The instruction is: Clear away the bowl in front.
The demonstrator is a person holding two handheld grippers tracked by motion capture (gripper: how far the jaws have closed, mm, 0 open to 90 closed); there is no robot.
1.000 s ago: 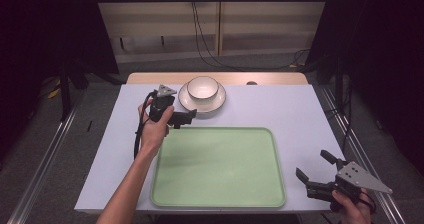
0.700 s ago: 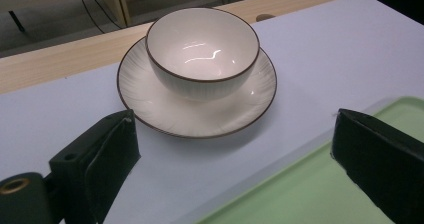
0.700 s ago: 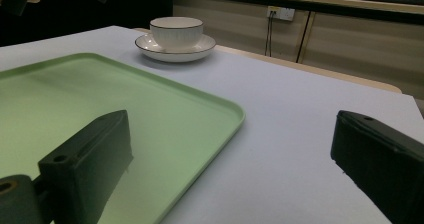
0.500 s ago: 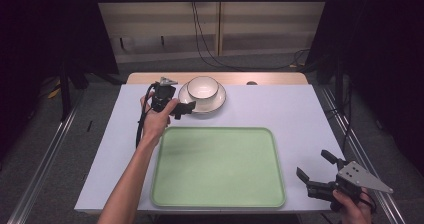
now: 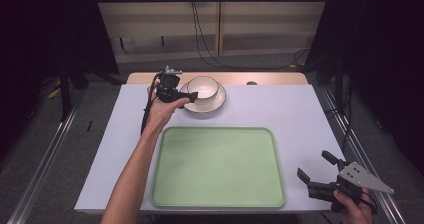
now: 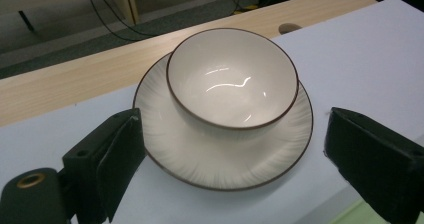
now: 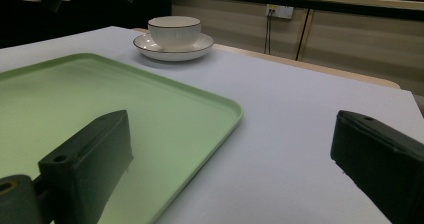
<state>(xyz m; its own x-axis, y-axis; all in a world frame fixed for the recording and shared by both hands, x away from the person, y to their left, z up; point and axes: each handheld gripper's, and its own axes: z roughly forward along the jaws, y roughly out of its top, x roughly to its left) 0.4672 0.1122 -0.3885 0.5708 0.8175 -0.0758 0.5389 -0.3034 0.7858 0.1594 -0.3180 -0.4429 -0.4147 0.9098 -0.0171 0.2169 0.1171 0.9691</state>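
Observation:
A white bowl (image 5: 202,87) with a brown rim stands on a matching white plate (image 5: 219,101) at the back of the table. My left gripper (image 5: 186,92) hovers just left of the plate, open. From its own camera, the bowl (image 6: 232,79) and plate (image 6: 220,156) sit between and beyond its spread jaws, apart from both. A light green tray (image 5: 217,166) lies at the front centre. Off the table's front right corner, my right gripper (image 5: 312,165) is open with nothing in it. Its own camera looks across the tray (image 7: 100,99) toward the bowl (image 7: 175,30).
The table top (image 5: 280,109) is pale lilac, with a wooden strip (image 5: 270,78) along its back edge. Cables (image 5: 200,39) hang over the floor behind it. Bare surface lies to the right of the tray and the plate.
My left gripper has moved back and to the right, closing in on the plate and bowl. The right gripper has stayed put.

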